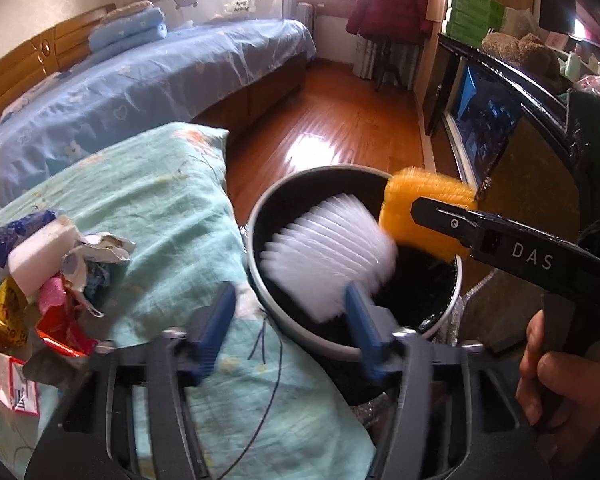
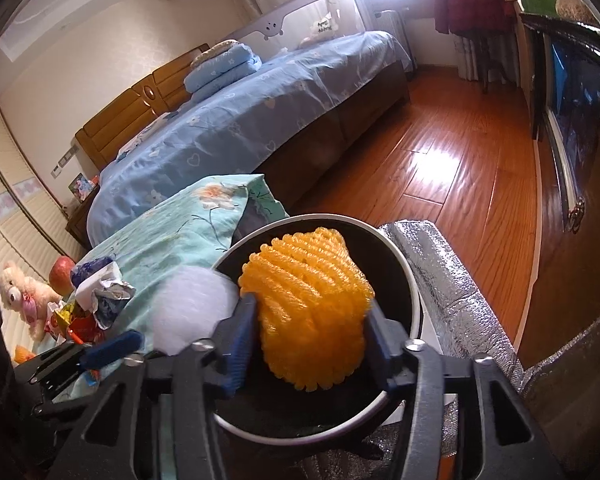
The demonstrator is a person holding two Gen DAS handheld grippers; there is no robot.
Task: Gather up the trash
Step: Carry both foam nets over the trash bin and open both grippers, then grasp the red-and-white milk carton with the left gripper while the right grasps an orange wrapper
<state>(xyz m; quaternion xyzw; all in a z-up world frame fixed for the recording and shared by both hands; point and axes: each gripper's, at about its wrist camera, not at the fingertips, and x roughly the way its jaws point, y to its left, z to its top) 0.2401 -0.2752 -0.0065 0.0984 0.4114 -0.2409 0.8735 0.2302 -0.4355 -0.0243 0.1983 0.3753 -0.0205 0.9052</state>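
Observation:
A round trash bin (image 1: 256, 280) with a black liner stands beside a surface covered in a teal floral cloth (image 1: 148, 208). My left gripper (image 1: 288, 312) is open over the bin's near rim. A white foam net (image 1: 332, 248), motion-blurred, is in the air over the bin just beyond its fingers. My right gripper (image 2: 308, 332) is shut on an orange foam net (image 2: 308, 304) and holds it above the bin (image 2: 412, 292). The orange net (image 1: 424, 208) also shows in the left wrist view. A pile of wrappers and crumpled paper (image 1: 52, 280) lies on the cloth at left.
A bed with a blue sheet (image 1: 140, 80) lies behind. Wooden floor (image 1: 340, 128) runs to the window. A dark cabinet (image 1: 500, 112) lines the right. Silver foil padding (image 2: 452, 280) sits right of the bin. A plush bear (image 2: 20, 292) and an apple (image 2: 62, 274) lie at far left.

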